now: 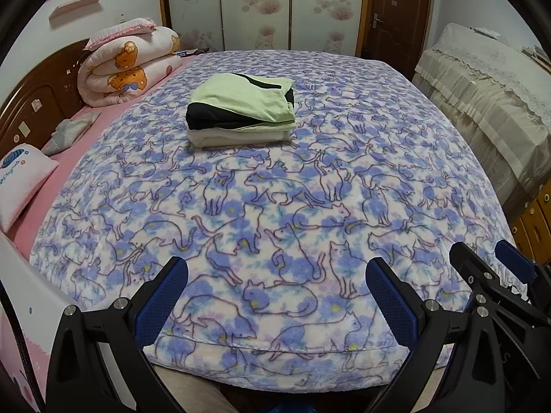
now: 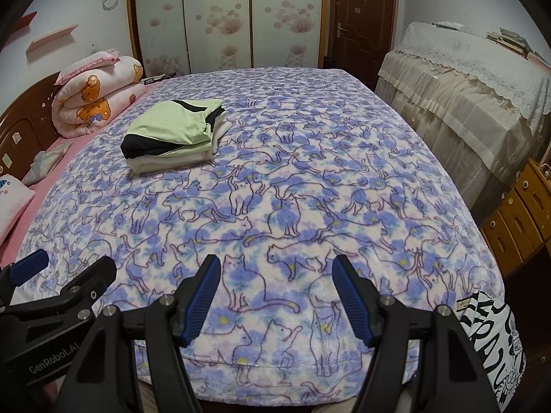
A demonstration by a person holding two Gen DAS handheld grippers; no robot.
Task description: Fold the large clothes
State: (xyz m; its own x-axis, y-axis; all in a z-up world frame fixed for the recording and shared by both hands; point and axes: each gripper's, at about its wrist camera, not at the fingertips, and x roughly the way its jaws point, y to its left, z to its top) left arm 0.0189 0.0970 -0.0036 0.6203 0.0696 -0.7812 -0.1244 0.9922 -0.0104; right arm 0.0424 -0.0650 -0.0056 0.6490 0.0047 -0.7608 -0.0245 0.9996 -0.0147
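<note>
A stack of folded clothes (image 1: 241,112), light green and black on top of cream, lies on the blue cat-print blanket (image 1: 275,206) toward the bed's far left; it also shows in the right wrist view (image 2: 172,137). My left gripper (image 1: 275,292) is open and empty over the bed's near edge. My right gripper (image 2: 275,296) is open and empty beside it, also at the near edge. The right gripper's body shows at the right of the left wrist view (image 1: 499,275). The left gripper's body shows at the left of the right wrist view (image 2: 58,285).
A rolled pink bear-print quilt (image 1: 127,65) and pillows (image 1: 24,182) lie by the wooden headboard (image 1: 38,96) on the left. A cloth-covered cabinet (image 2: 465,96) and wooden drawers (image 2: 516,213) stand to the right. A black-and-white printed bag (image 2: 496,337) hangs at the bed's near right corner.
</note>
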